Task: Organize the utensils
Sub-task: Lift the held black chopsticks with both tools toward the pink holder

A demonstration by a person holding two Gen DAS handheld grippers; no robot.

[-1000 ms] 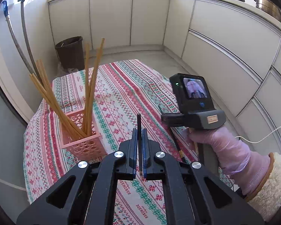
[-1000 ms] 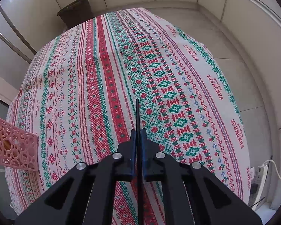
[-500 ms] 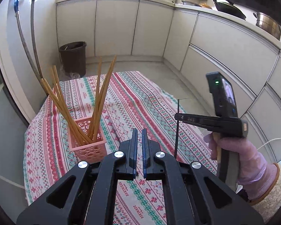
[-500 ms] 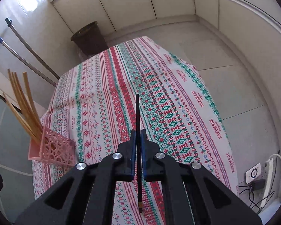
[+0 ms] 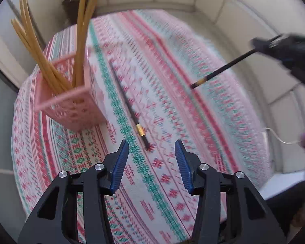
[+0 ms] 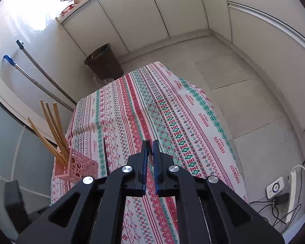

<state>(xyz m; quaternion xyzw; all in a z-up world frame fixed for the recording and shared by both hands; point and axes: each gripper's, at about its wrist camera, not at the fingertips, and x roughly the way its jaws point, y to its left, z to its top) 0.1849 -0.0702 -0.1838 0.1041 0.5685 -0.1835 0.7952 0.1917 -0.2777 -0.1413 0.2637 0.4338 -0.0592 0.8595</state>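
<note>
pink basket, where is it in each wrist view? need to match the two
Left wrist: pink basket at centre-left, close, on the tablecloth, wooden chopsticks standing in it.
Right wrist: pink basket at lower left, at the table's left edge.
Shared landmark: dark bin on the floor past the table's far end.

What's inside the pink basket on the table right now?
The pink basket holds several long wooden chopsticks leaning at angles. Its bottom is hidden, so anything small inside cannot be seen.
</note>
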